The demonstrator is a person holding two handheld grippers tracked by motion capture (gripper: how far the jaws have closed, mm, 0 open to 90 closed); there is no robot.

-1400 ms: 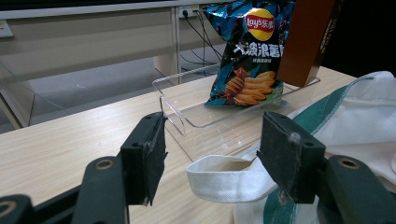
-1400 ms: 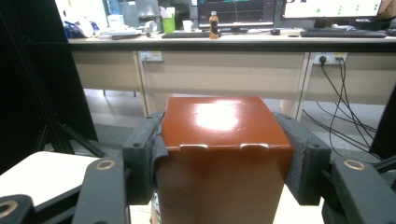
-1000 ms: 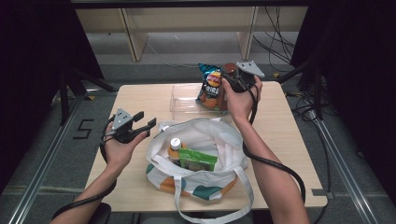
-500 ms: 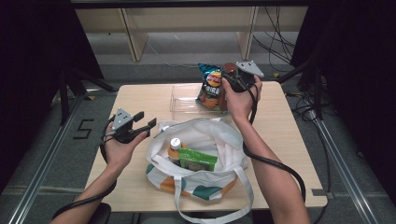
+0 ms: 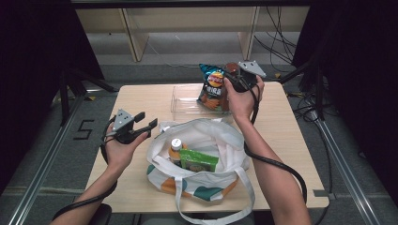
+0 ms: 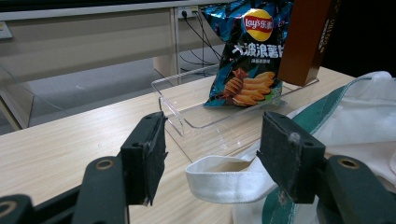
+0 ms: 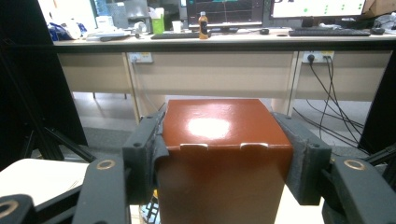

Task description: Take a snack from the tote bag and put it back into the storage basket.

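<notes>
Reddish-brown and glossy, the tall cardboard box (image 7: 219, 154) is what we are clamping between the right gripper (image 7: 224, 154)'s pads, upright in the clear plastic tray (image 5: 187, 101) beside the blue chip bag (image 5: 213, 86). Nearer us than the tray, the white tote bag (image 5: 206, 140) is still holding groceries, so unpacking seems partway. Our left gripper (image 6: 212, 158) is gaping empty.

The blue chip bag (image 6: 250, 51) has the name "Lay's" in a yellow and red circle near its top. Big white Chinese letters stand under it, above a drawing of chips. A black number "5" (image 5: 84, 130) is stuck on the grey floor left of the table.
</notes>
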